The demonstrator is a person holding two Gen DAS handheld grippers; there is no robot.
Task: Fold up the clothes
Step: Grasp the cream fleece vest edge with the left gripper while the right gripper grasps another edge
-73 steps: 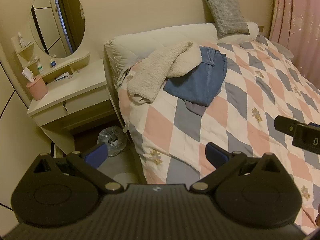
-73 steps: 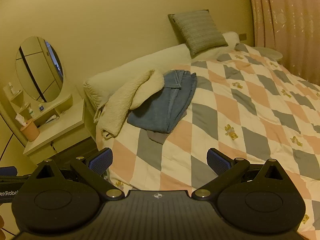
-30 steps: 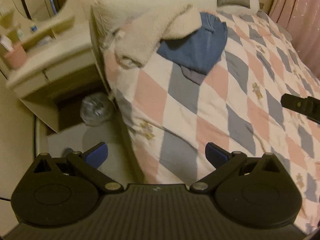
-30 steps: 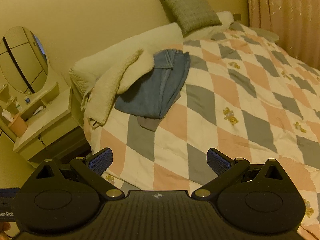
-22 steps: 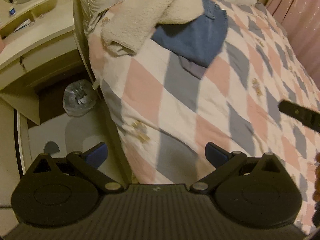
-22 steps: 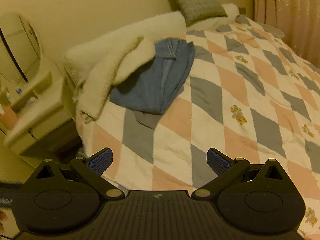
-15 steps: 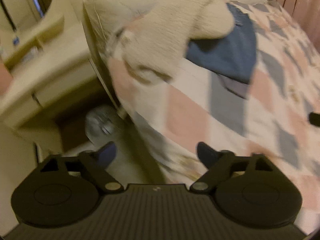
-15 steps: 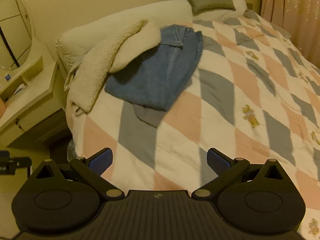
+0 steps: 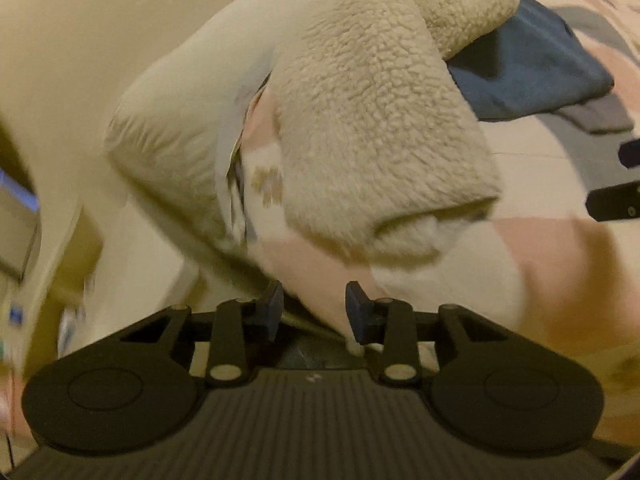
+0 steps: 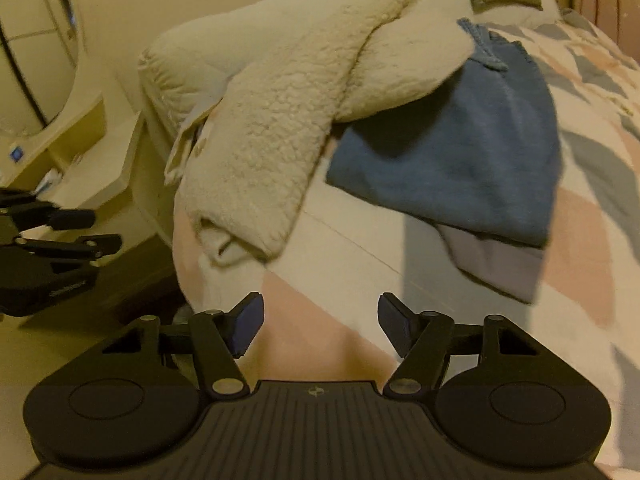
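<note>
two garments lie stacked at the head corner of the bed: one cream fleece garment (image 9: pixel 360 112) and one folded pair of blue jeans (image 10: pixel 460 152), the fleece draped partly over the jeans and trailing down toward the bed's edge. a strip of grey cloth (image 10: pixel 496 264) pokes out from under the jeans; what it belongs to cannot be told. all of it rests on one checked quilt (image 10: pixel 360 248) in pink, grey and white.

the left gripper (image 9: pixel 314 316) sits low at the corner of the quilt, just below the hanging end of the fleece, its fingers drawn to a narrow gap with quilt edge between them; whether they actually pinch the cloth cannot be told through the blur. the right gripper (image 10: pixel 320 324) hovers over the quilt below both garments, its fingers half spread and holding nothing, near the fleece end but apart from it.

compared with half a second ago, both grippers have come much closer to the pile, so the fleece now fills most of the left view. the left fingers, wide then, have narrowed sharply; the right fingers have also drawn in somewhat. the garments themselves lie as they did.
</note>
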